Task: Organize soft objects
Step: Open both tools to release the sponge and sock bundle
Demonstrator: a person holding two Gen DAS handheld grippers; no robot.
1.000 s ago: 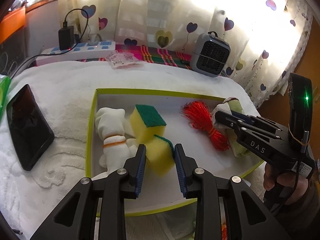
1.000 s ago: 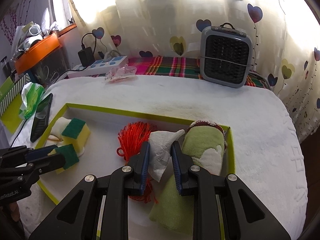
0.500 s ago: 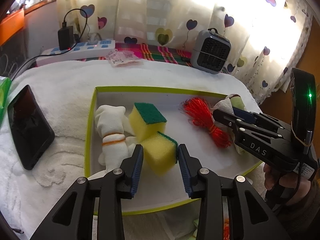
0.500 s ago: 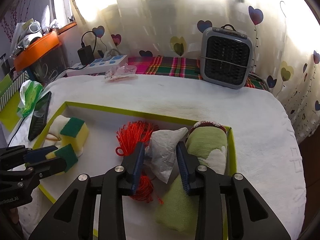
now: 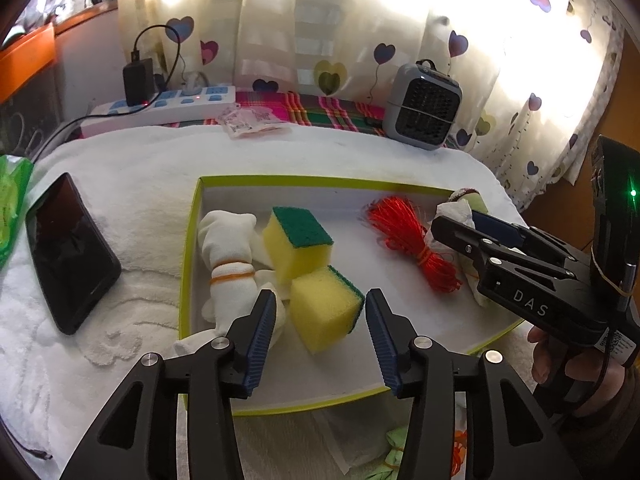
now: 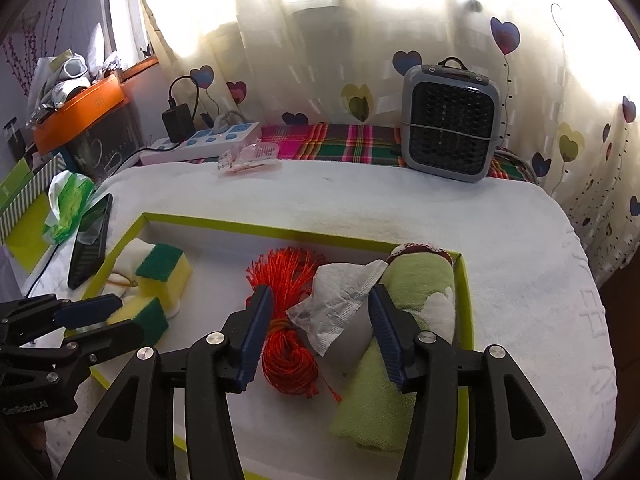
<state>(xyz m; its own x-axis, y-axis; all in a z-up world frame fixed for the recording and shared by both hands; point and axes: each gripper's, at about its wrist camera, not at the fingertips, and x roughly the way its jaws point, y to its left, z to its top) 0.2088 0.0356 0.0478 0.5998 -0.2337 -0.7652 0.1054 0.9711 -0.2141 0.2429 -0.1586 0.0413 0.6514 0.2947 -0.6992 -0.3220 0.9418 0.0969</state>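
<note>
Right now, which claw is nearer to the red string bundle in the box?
Right. The right claw hangs just over the red string bundle, one finger beside it. The left claw is across the box, open around the near sponge.

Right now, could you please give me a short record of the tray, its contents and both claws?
container: green-rimmed tray on a white towel
left part of tray: white sock bundle, two yellow-green sponges
right part of tray: red string bundle, white tissue, green rolled cloth
left claw: jaws have just been opening; nearer sponge between them, pads clear of it
right claw: jaws have just been opening; tissue between them, not pressed
beside tray: black phone
</note>
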